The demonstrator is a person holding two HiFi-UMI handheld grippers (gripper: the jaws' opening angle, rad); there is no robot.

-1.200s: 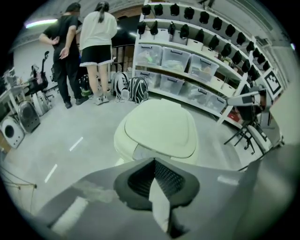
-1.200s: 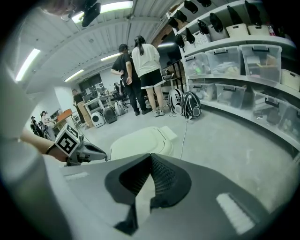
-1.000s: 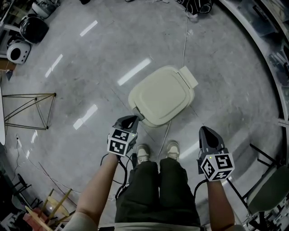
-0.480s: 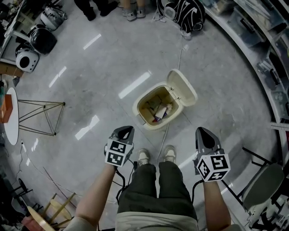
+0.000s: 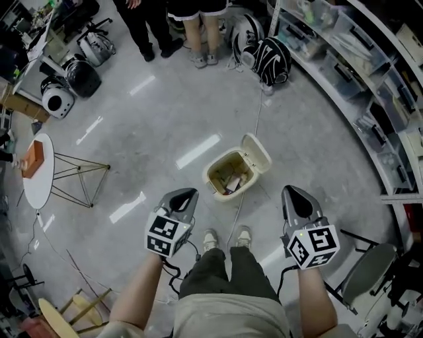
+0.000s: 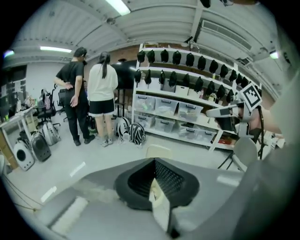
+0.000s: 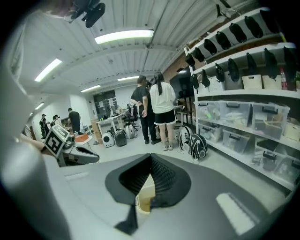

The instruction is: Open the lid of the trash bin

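The grey floor (image 5: 132,125) fills most of the head view. Curved shelving (image 5: 357,72) with clear storage boxes runs along its right edge. Two people (image 5: 192,20) stand at the far side, next to a black-and-white backpack (image 5: 272,59). A round white table (image 5: 36,175) stands at the left.

The trash bin (image 5: 213,177) stands on the floor, ahead of the operator's shoes (image 5: 210,239) and roughly centred between the two grippers. It is well apart from both. Its lid (image 5: 256,153) is open, swung up and tilted back on the far right side. Assorted rubbish shows inside the bin.

The left gripper (image 5: 187,193) is held low at the left, tip pointing forward. Its jaws are together at the tips, with nothing clamped. The right gripper (image 5: 288,190) is held level with it at the right. Its jaws are likewise closed and empty. Neither gripper touches the bin or the lid.
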